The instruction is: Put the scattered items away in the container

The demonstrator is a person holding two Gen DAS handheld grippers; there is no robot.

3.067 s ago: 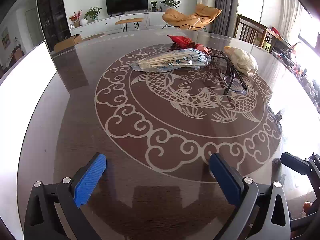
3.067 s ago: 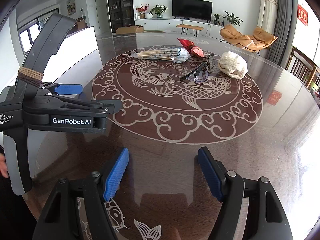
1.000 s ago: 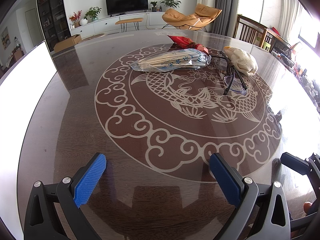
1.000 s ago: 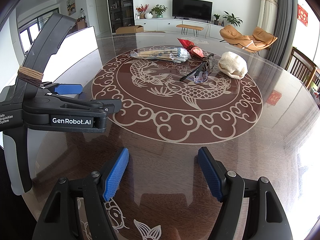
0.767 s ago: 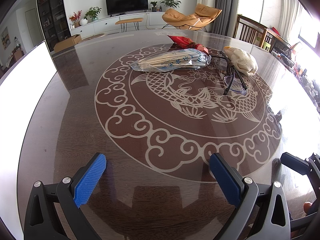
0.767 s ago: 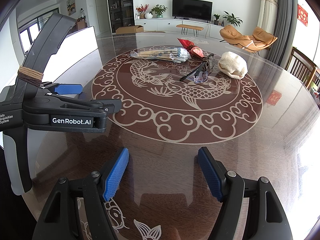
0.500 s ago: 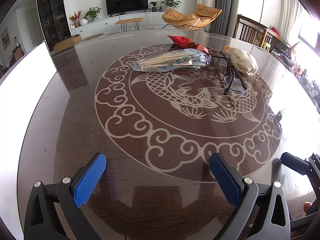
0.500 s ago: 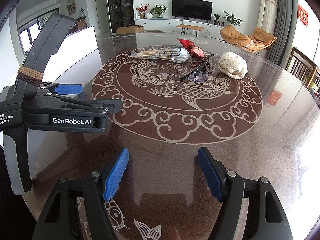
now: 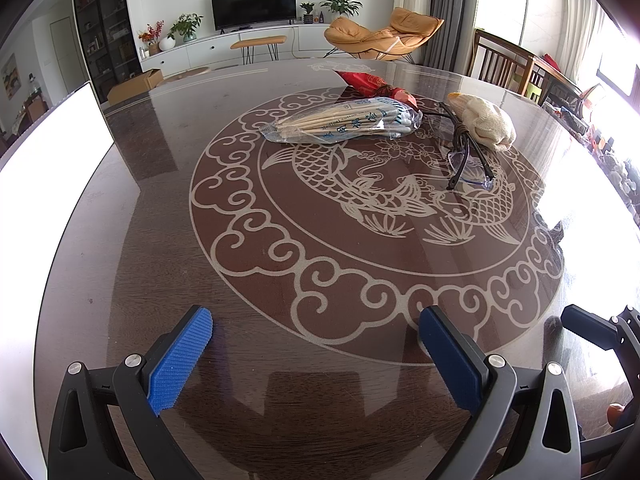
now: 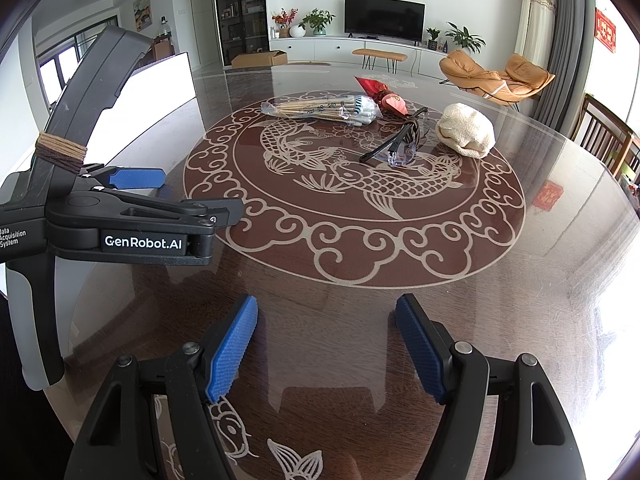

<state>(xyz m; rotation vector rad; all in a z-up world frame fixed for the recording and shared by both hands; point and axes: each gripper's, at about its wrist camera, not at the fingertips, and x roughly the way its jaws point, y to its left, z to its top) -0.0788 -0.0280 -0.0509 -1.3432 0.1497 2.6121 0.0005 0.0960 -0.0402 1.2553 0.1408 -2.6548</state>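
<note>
Sitting near the middle of the round desk [image 9: 152, 240] is a small group of things. A clear bag of chopsticks [image 9: 340, 122] lies flat on the fish picture, and its long side runs across the desk, with the stick tips toward the left edge and the blue-printed end toward the right. A red packet [image 9: 366, 82] lies just behind it, toward the far edge, and touches the bag's right end. A pair of safety glasses [image 9: 466, 156] lies to the right of the bag, with the clear lens nearer the near edge and the dark arms reaching back toward the far edge. A cream cloth bundle [image 9: 484, 122] sits just beside the glasses, at their far right.

At the far left edge of the desk there is a bright white shape [image 10: 148, 88]; it is too washed out to tell what it is.

The left gripper [image 9: 316, 354] is low over the near edge and looks across the desk at the things. Its blue jaws are spread wide with nothing between them. The right gripper [image 10: 326, 350] is beside it, also low at the near edge, level and facing the same way. Its jaws are spread wide too, and hold nothing. Both are well apart from the things.
</note>
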